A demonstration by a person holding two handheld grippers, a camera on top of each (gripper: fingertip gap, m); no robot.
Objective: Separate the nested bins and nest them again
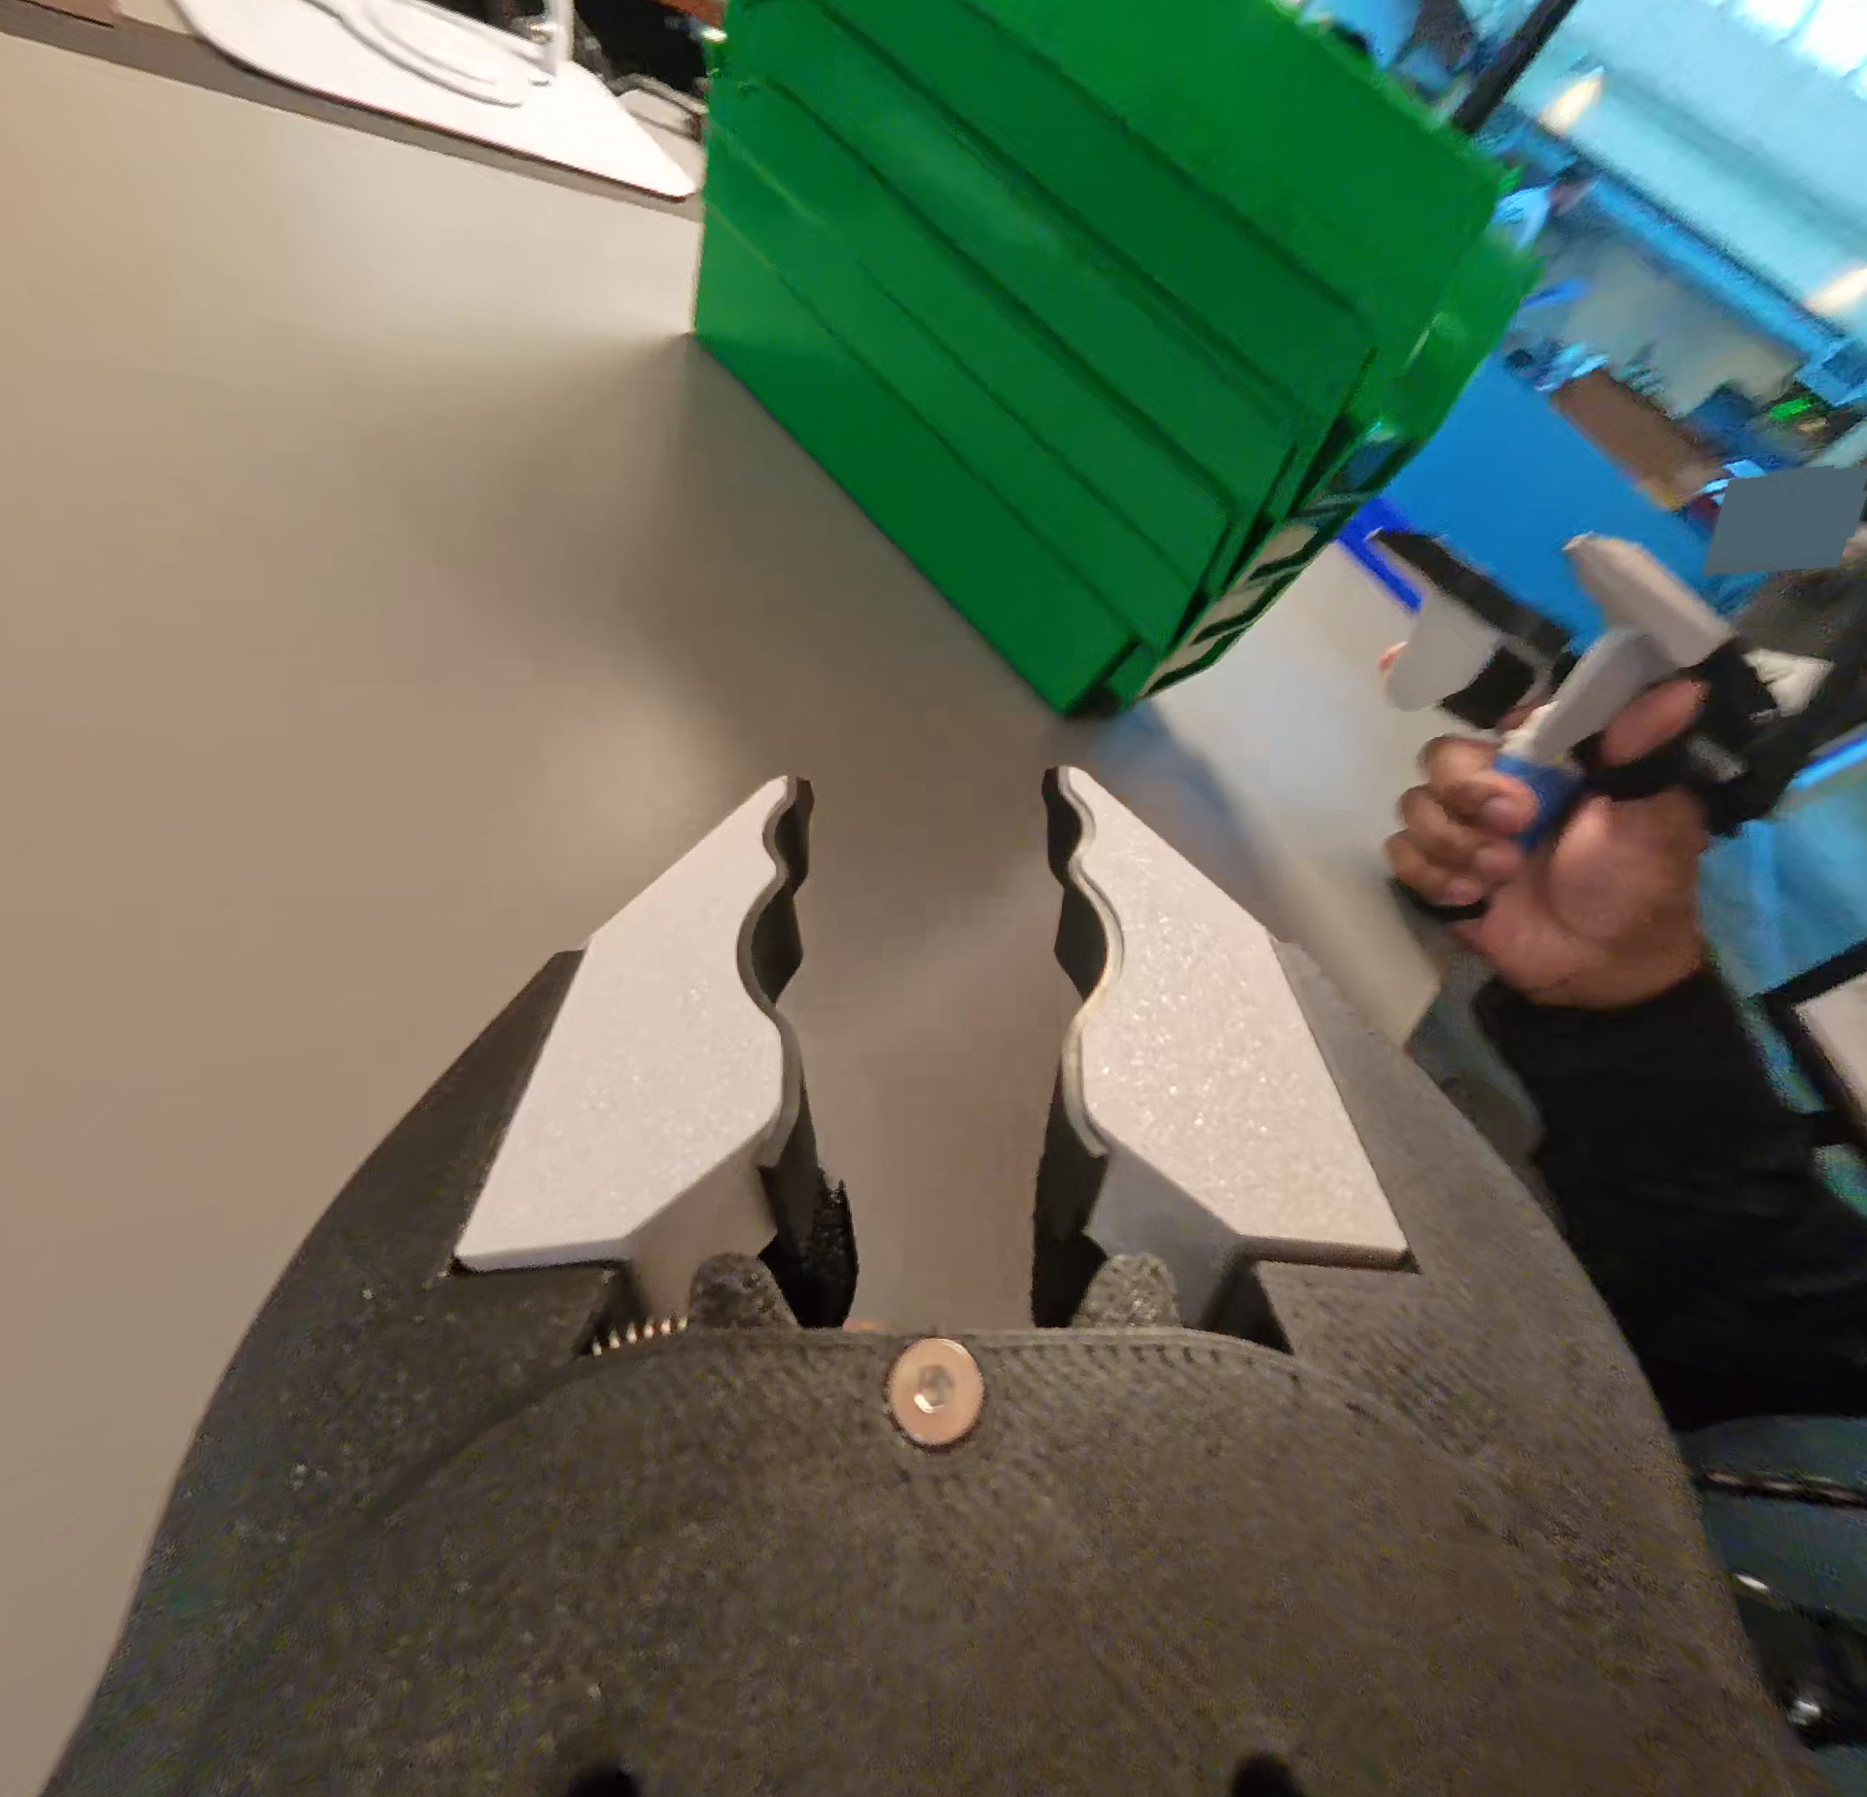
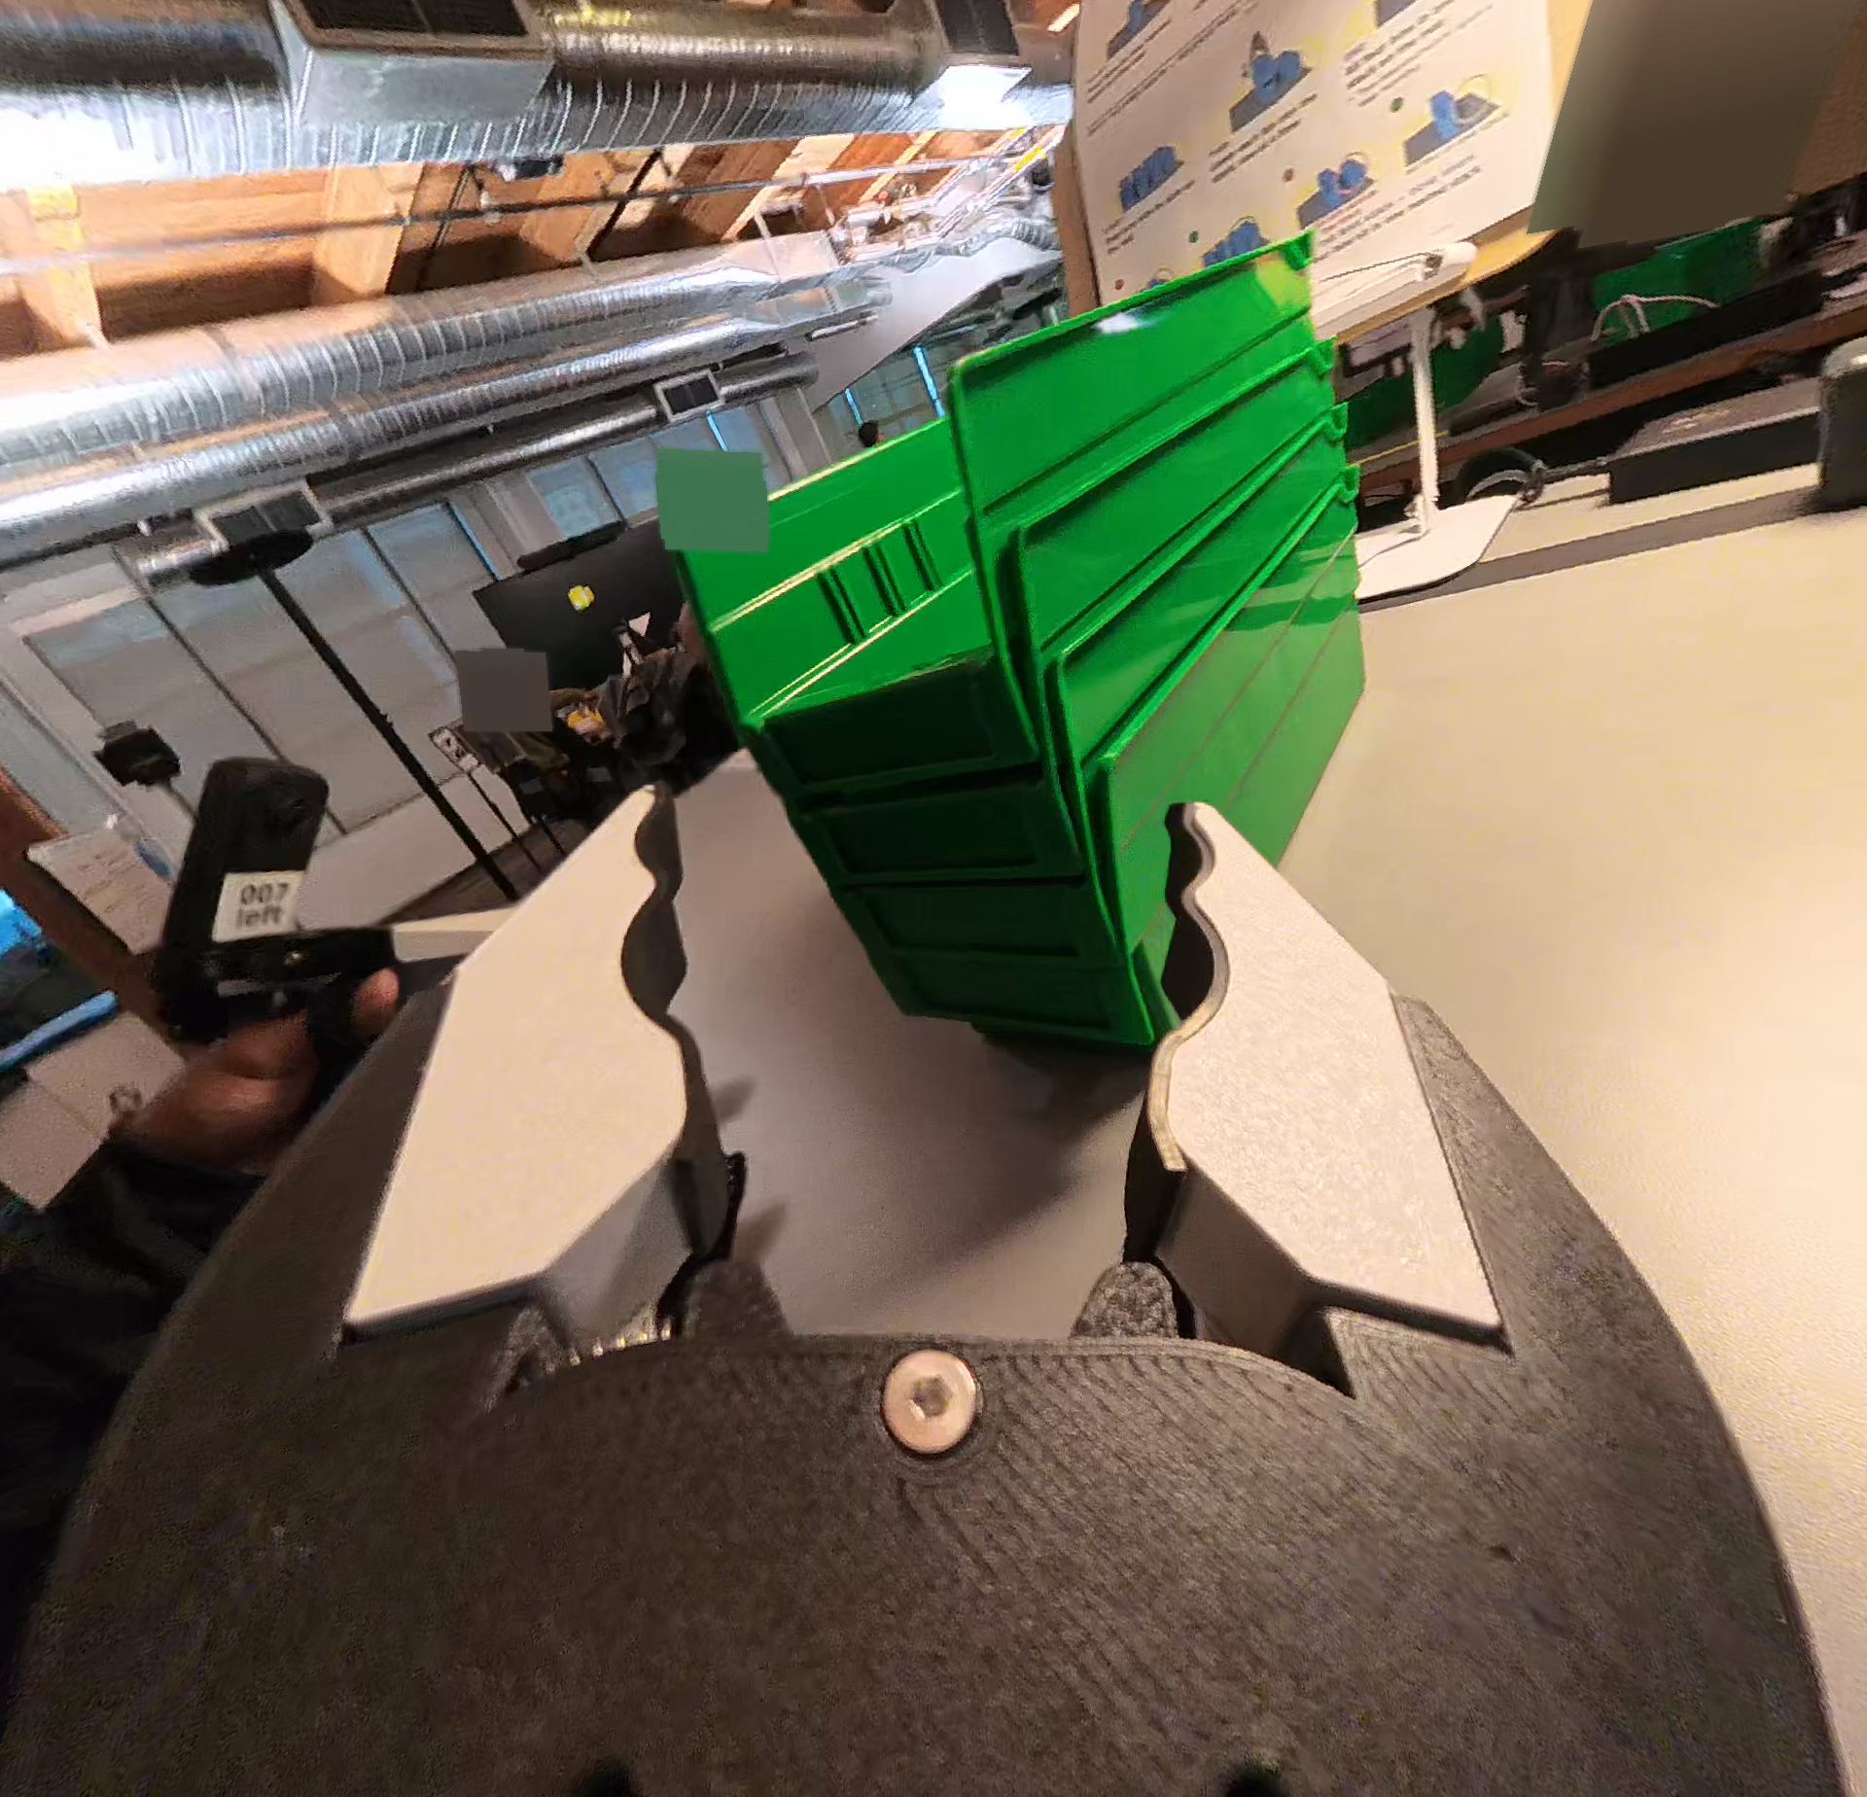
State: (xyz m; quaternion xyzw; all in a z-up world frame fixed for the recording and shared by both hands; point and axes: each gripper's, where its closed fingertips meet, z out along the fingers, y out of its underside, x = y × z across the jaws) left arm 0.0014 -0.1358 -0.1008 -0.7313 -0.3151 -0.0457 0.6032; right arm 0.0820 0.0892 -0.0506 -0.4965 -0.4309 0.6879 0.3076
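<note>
A stack of green bins (image 1: pixel 1020 334), nested one inside another, is standing on the grey table (image 1: pixel 303 536). In the left wrist view it is sitting toward one o'clock, past the fingertips and well clear of them.

The left gripper (image 1: pixel 924 799) is hovering low over the bare table with its jaws standing partly apart, nothing between them but tabletop. Out at three o'clock in that view, the person's right hand (image 1: pixel 1546 859) is gripping the handle of the other tool.

The right gripper (image 2: pixel 924 809) is pointing at the front of the stack with its jaws spread wide. From its camera the bins (image 2: pixel 1061 688) are filling the twelve o'clock area, the lower front corner of the stack showing between the two fingers; the right fingertip (image 2: pixel 1212 859) is overlapping the stack's side wall in the picture, but I cannot tell whether it is touching. Neither pad is visibly pressing on the plastic.

At nine o'clock in the right wrist view, the left gripper (image 2: pixel 445 940) is showing, held in the person's left hand (image 2: pixel 263 1051). A white poster (image 2: pixel 1293 102) is standing at one o'clock behind the stack.
</note>
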